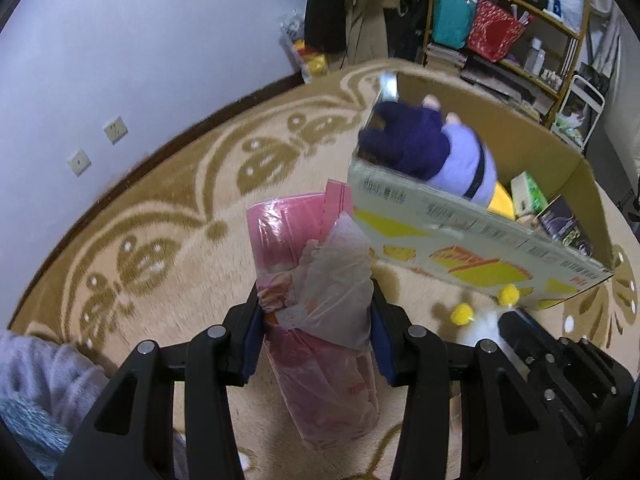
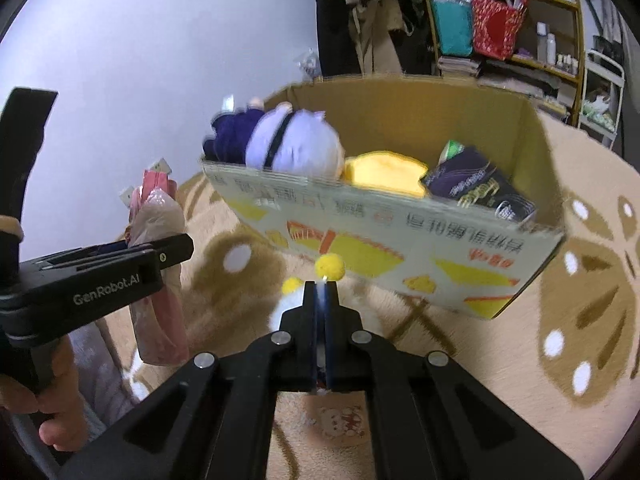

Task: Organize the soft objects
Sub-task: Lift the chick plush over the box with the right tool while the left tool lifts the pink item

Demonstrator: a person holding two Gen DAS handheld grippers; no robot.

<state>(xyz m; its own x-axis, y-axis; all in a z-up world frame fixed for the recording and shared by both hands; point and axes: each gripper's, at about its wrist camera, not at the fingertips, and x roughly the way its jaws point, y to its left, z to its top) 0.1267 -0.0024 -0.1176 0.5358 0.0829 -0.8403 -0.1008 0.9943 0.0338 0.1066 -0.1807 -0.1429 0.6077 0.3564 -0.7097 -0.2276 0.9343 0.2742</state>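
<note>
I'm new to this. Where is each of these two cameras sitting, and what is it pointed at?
Left wrist view: rides the left tongs, looking along them at the pink plastic-wrapped bundle they clamp; a grey sleeve shows.
Right wrist view: rides the right tongs, pinching a white plush with yellow pom-poms; the person's left hand shows.
Both share the cardboard box, purple plush doll and patterned carpet.

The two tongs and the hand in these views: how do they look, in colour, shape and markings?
Both the left tongs and the right tongs are matte black plastic with triangular cut-outs, silver round pivot pins and dark blue finger pads. In the right wrist view, the left tongs carry white "GenRobot.AI" lettering on the side. The person's bare hand shows beside a pale lilac fuzzy sleeve.
</note>
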